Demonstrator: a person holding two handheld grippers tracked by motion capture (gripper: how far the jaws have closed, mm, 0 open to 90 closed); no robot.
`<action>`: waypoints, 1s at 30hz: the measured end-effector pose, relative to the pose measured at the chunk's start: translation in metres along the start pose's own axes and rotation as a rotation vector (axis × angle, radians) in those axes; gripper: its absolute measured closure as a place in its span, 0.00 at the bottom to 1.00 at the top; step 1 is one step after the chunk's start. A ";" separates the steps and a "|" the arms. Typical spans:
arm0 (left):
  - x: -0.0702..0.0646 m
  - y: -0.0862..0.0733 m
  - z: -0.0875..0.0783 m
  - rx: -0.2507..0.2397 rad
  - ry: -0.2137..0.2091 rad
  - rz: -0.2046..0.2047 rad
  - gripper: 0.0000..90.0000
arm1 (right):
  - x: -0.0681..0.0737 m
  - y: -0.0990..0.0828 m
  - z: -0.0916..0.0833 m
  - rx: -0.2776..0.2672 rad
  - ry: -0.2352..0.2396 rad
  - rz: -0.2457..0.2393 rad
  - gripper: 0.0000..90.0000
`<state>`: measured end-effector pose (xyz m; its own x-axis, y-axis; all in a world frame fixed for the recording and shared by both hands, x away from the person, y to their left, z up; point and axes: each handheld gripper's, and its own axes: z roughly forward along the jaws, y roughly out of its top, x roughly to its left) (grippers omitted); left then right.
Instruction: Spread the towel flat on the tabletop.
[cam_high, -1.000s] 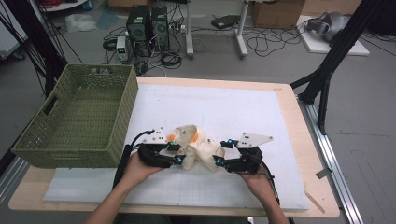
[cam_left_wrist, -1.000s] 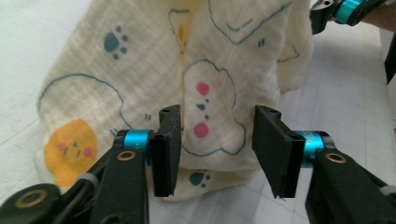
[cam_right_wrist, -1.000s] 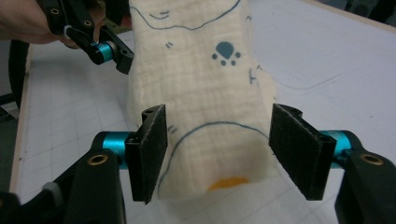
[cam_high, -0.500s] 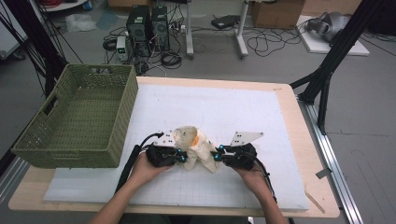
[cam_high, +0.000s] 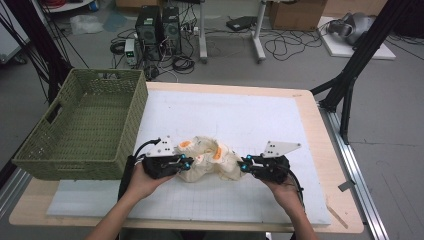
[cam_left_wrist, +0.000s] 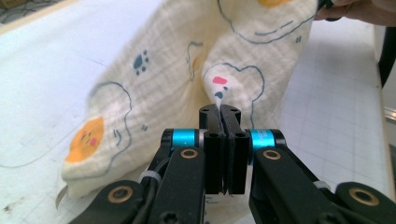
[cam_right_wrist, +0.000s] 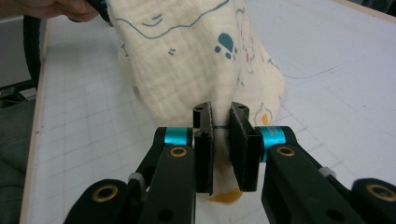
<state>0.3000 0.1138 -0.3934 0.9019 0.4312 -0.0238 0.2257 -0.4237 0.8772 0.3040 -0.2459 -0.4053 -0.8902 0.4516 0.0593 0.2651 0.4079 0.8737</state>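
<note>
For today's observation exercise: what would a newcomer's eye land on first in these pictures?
Probably the cream cloth printed with cartoon animals, bunched near the front of the white mat. The left gripper and right gripper pinch its opposite ends. Next comes the green woven basket at the table's left edge.

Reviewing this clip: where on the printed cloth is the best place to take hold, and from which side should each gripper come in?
At its two opposite ends, low and level from either side. The cloth lies bunched on the white mat, with free edges toward each hand. The left gripper and right gripper are each pinched on an edge fold, so pulling apart should spread it.
</note>
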 end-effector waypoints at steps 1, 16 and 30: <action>-0.002 0.001 -0.003 -0.006 0.002 0.003 0.98 | 0.001 0.000 -0.002 0.000 -0.002 -0.003 0.90; -0.025 -0.020 -0.037 0.054 0.017 0.031 0.98 | 0.029 -0.026 -0.001 0.165 0.088 -0.034 0.91; -0.020 -0.026 -0.045 0.021 -0.002 -0.021 0.72 | 0.022 -0.009 -0.002 0.074 0.112 -0.017 0.68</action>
<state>0.2594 0.1520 -0.3943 0.8976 0.4388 -0.0426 0.2520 -0.4314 0.8663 0.2810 -0.2408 -0.4114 -0.9296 0.3544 0.1015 0.2722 0.4743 0.8372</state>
